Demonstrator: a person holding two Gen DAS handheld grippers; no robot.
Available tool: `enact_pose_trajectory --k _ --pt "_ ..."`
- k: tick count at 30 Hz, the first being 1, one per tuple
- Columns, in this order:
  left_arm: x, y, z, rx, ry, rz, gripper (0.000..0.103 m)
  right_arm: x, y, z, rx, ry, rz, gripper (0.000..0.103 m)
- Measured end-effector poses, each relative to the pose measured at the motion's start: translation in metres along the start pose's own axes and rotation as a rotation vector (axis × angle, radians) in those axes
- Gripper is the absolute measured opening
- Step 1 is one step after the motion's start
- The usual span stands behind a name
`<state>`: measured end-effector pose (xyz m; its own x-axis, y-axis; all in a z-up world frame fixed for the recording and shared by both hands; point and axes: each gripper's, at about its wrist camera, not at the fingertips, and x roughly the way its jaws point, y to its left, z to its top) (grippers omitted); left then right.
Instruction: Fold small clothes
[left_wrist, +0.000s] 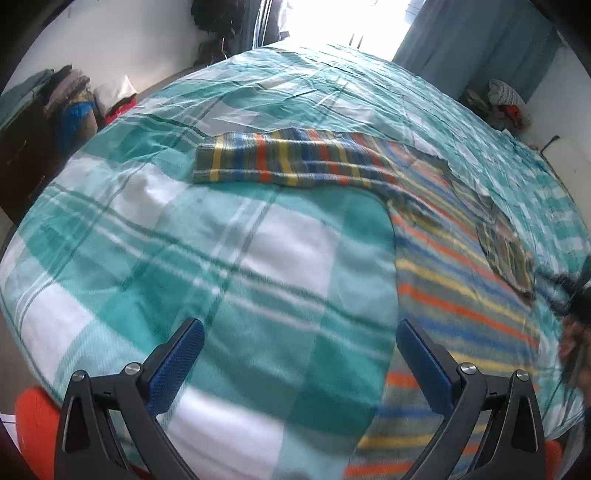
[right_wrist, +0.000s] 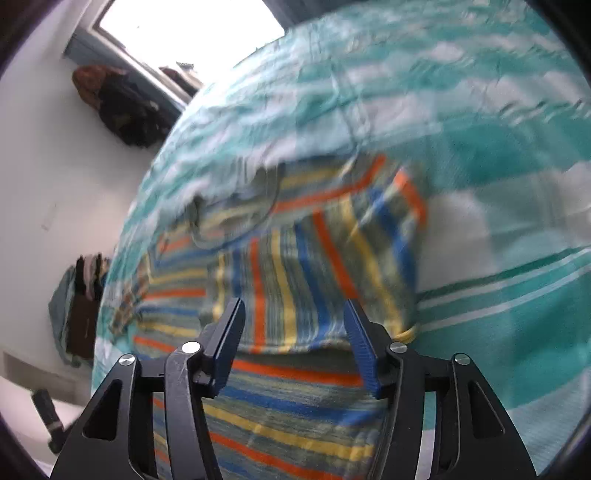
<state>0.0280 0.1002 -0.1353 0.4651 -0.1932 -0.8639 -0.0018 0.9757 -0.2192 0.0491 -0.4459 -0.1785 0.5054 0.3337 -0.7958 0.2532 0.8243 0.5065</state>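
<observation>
Left gripper (left_wrist: 301, 341) spread apart above the bed (left_wrist: 221, 258); right gripper (right_wrist: 293, 319) apart too, over the striped shirt (right_wrist: 306, 266) mid-frame.

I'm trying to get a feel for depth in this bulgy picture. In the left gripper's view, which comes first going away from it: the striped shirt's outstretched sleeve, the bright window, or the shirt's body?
From the left gripper:
1. Striped shirt's body, lower right, beside the right finger.
2. Sleeve, stretched leftward mid-bed.
3. Window, top, beyond the bed.
</observation>
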Motion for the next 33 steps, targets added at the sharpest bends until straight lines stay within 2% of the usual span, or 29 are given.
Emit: enact_pose_trajectory --k 1,2,3,4,5,7,11,13,15,16,17,18,19,20,23,26,28,29,33 --pt "0.001 0.003 0.007 -0.007 0.001 -0.006 0.102 0.016 -0.01 -0.006 0.03 0.066 -0.07 0.057" --pt "0.002 0.008 0.014 -0.018 -0.003 -0.01 0.102 0.019 -0.012 -0.009 0.027 0.058 -0.093 0.048" --pt "0.003 0.017 0.025 -0.04 -0.012 -0.013 0.102 0.011 -0.006 -0.014 -0.009 0.019 -0.113 0.048" --pt "0.005 0.027 0.034 -0.065 -0.018 -0.012 0.102 0.004 0.001 -0.018 -0.037 0.006 -0.14 0.05" --pt "0.01 0.04 0.046 -0.107 -0.024 -0.009 0.102 -0.006 0.009 -0.024 -0.063 -0.014 -0.16 0.061" --pt "0.024 0.064 0.067 -0.189 -0.02 -0.01 0.102 -0.032 0.023 -0.039 -0.102 -0.078 -0.137 0.074" --pt "0.072 0.106 0.105 -0.354 0.017 -0.032 0.102 -0.077 0.046 -0.079 -0.169 -0.145 -0.076 0.078" --pt "0.091 0.119 0.113 -0.439 0.027 -0.025 0.101 -0.094 0.053 -0.102 -0.186 -0.16 -0.063 0.08" --pt "0.097 0.124 0.116 -0.495 -0.008 -0.031 0.097 -0.097 0.055 -0.121 -0.191 -0.165 -0.07 0.08" --pt "0.097 0.123 0.119 -0.502 -0.049 -0.047 0.084 -0.099 0.055 -0.132 -0.19 -0.162 -0.078 0.08" --pt "0.099 0.12 0.121 -0.496 -0.066 -0.078 0.051 -0.099 0.056 -0.142 -0.186 -0.16 -0.087 0.08" --pt "0.104 0.118 0.125 -0.485 -0.05 -0.089 0.03 -0.1 0.055 -0.15 -0.185 -0.159 -0.091 0.08" --pt "0.109 0.116 0.127 -0.468 -0.023 -0.096 0.007 -0.1 0.054 -0.158 -0.184 -0.158 -0.093 0.08" --pt "0.107 0.111 0.129 -0.444 -0.023 -0.084 0.007 -0.104 0.054 -0.167 -0.185 -0.16 -0.092 0.08" --pt "0.078 0.085 0.141 -0.315 -0.101 -0.035 0.007 -0.111 0.058 -0.184 -0.193 -0.178 -0.088 0.08" --pt "0.026 0.029 0.163 -0.121 -0.215 -0.036 0.007 -0.116 0.06 -0.191 -0.195 -0.198 -0.08 0.08" --pt "-0.01 -0.03 0.18 0.06 -0.281 -0.064 0.007 -0.119 0.061 -0.194 -0.197 -0.215 -0.071 0.08" --pt "-0.021 -0.066 0.178 0.159 -0.306 -0.087 0.007 -0.12 0.061 -0.194 -0.199 -0.222 -0.065 0.08" --pt "-0.025 -0.178 0.156 0.438 -0.335 -0.181 0.007 -0.123 0.059 -0.192 -0.183 -0.242 -0.059 0.08"
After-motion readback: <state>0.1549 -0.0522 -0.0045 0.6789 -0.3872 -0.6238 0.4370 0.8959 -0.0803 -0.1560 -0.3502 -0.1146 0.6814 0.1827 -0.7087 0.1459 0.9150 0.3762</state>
